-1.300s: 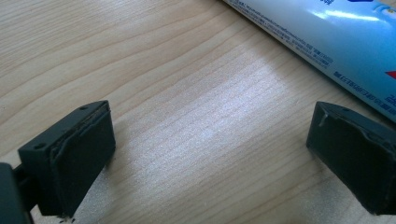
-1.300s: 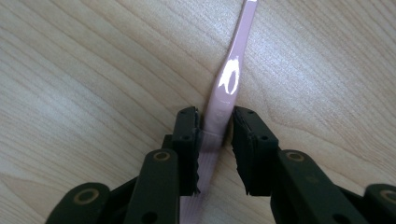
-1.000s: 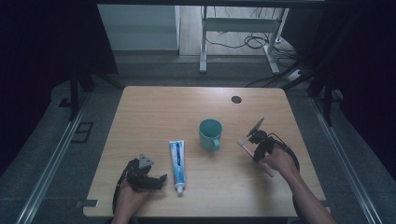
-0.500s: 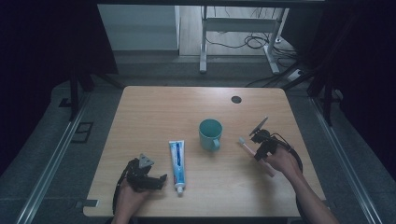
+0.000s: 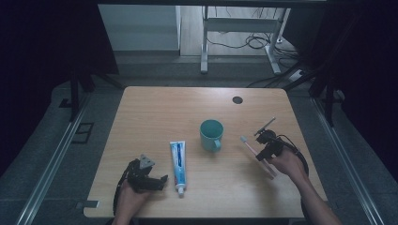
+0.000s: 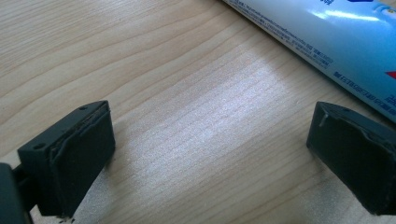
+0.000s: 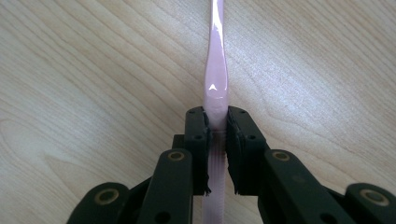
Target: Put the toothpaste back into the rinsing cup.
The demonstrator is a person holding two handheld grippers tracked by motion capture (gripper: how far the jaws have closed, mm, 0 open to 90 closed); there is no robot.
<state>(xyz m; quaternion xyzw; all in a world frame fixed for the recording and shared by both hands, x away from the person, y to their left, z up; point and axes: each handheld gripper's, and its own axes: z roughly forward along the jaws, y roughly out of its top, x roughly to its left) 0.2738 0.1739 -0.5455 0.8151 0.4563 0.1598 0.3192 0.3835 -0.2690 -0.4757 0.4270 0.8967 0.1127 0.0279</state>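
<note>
1. High view: the wooden table [image 5: 155,112] carries a teal mug [image 5: 211,134] near its middle, a toothpaste tube [image 5: 178,160] lying toward the near edge with its cap end pointing at that edge, and a dark round grommet [image 5: 237,100] close to the far edge. The right gripper [image 5: 261,149] sits toward the right edge, to the right of the mug, with a pink toothbrush [image 5: 256,153] pinched in it; the brush head points toward the mug, apart from it. The left gripper [image 5: 159,180] rests by the near edge, just left of the tube's cap end.

2. Left gripper view: the two black jaws stand spread wide over bare wood with nothing between them. The toothpaste tube [image 6: 327,37] runs across the upper right corner, just beyond the right-hand jaw; whether that jaw touches it cannot be told.

3. Right gripper view: the jaws are pressed onto the toothbrush [image 7: 216,79] at the ribbed part of its handle, and the smooth neck runs straight ahead above the table [image 7: 93,70].

4. Progress, as a judgement: the work looks like readying the brush with paste or dropping it into the mug. The brush is picked up and firmly held, so that step is done. The tube is not yet gripped and its cap seems on, and the mug appears empty; taking the tube with the left gripper seems the likely next move.
</note>
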